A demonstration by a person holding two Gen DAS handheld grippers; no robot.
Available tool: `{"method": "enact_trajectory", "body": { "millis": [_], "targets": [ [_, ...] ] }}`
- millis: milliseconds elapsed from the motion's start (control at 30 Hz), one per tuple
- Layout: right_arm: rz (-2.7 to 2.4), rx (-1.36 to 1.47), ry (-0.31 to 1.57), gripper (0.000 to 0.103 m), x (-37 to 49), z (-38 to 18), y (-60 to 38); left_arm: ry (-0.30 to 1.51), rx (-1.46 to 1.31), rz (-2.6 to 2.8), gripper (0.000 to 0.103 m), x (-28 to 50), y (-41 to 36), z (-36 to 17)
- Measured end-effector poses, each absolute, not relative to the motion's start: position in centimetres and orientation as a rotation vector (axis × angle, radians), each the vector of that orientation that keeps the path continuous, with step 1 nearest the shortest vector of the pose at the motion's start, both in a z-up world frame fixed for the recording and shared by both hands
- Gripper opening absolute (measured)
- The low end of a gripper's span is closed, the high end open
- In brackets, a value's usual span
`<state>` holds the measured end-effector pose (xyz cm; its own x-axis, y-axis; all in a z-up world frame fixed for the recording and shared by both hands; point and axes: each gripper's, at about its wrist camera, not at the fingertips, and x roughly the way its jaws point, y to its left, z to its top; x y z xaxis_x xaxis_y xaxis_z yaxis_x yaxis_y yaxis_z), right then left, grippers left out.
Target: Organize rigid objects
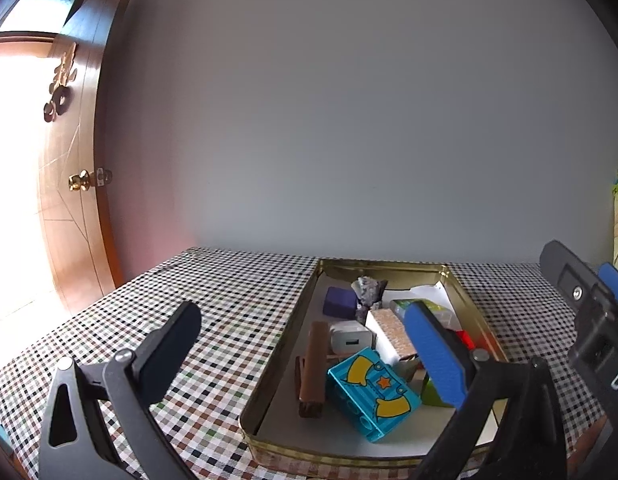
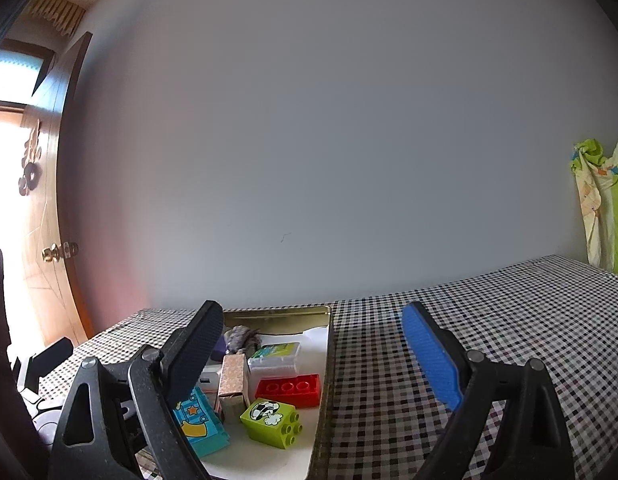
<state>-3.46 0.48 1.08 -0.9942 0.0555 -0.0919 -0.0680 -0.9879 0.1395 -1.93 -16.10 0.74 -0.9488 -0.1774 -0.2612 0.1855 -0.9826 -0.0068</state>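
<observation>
Both the left gripper (image 1: 305, 344) and right gripper (image 2: 313, 354) hang wide open and empty over the checked tablecloth (image 2: 489, 340), past them a gold tin (image 1: 293, 332) holding toy bricks (image 2: 289, 389), possibly a charger (image 1: 351, 340).

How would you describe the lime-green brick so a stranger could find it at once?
Start at the gold tin on the checked cloth. Look at its near end, by the right wall, just in front of the red brick. The lime-green brick alone carries a football picture.
</observation>
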Motion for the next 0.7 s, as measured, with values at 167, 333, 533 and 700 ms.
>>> {"method": "enact_trajectory", "body": {
  "millis": [167, 333, 533, 700],
  "targets": [
    [3.064, -0.136, 0.213, 0.093, -3.49, 1.09, 0.45, 0.021, 0.374, -2.939, 0.103, -1.86, -15.72, 0.84],
    [3.064, -0.12, 0.188, 0.093, -3.5, 1.01, 0.19, 0.029, 0.377, -2.942, 0.103, -1.93, -15.76, 0.86],
    [3.066, -0.124, 0.182, 0.093, -3.68, 0.93, 0.18, 0.031, 0.377, -2.943, 0.103, -1.95, -15.77, 0.87],
    [3.061, -0.122, 0.179, 0.093, -3.96, 0.78, 0.24, 0.027, 0.38, -2.944, 0.103, -1.97, -15.65, 0.83]
  ]
}}
